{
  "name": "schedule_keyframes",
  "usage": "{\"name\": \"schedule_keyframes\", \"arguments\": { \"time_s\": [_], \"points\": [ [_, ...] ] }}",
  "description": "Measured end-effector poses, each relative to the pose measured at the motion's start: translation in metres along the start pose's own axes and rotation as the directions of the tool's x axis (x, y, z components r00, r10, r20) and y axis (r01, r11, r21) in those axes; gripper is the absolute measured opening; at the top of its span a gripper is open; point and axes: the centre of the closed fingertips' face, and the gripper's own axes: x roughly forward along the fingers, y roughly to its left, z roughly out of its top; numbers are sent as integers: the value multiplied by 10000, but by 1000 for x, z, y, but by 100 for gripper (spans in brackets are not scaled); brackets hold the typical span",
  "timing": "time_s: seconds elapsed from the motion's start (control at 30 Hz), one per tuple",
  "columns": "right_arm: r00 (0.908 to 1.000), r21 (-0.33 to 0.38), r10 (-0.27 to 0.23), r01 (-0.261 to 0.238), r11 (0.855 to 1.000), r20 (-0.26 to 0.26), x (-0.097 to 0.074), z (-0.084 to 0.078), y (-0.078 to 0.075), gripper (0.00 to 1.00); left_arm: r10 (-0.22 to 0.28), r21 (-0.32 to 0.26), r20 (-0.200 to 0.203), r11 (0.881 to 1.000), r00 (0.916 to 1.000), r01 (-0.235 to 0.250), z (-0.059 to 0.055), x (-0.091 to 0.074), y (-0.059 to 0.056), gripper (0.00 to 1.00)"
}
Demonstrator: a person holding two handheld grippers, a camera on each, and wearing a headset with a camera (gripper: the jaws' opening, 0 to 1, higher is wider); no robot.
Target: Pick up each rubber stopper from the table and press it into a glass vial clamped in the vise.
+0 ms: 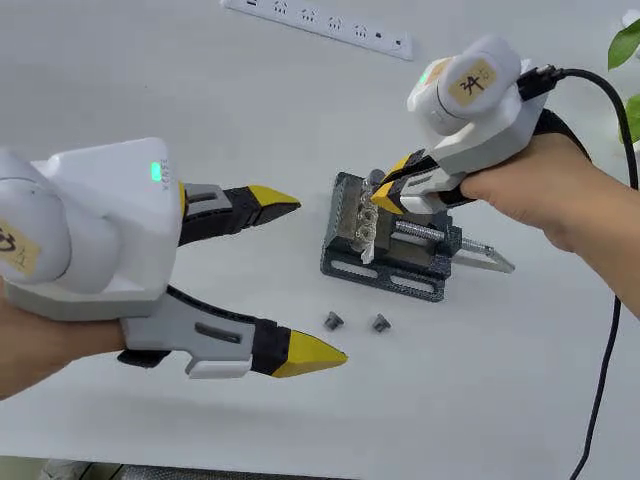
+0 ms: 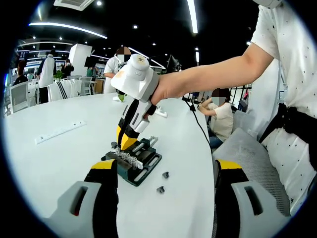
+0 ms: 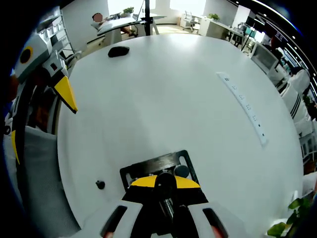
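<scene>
Rubber stopper (image 3: pixel 166 181) pinched between right gripper (image 1: pixel 385 195) jaws over the vise (image 1: pixel 395 270) — left gripper (image 1: pixel 322 280) jaws spread, two loose stoppers (image 1: pixel 333 320) nearby

Right claw (image 1: pixel 384 192) crowding vise (image 1: pixel 347 264) top, two stoppers (image 1: pixel 333 320) unobstructed in front, open table (image 1: pixel 200 100) around

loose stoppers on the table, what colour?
Dark grey, both stoppers; clearest in the head view, on the white table near the vise.

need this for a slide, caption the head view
Left hand-held gripper open in front, right hand-held gripper shut at the vise, two rubber stoppers on the table.
</scene>
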Motion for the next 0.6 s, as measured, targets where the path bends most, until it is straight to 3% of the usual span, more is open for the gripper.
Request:
{"name": "schedule_keyframes", "arguments": {
  "time_s": [0.6],
  "points": [
    [9999,-66,2,-3,10000,-124,1,1,-1,6,4,-93,30,10000,10000,-4,-1,0,0,79]
  ]
}}
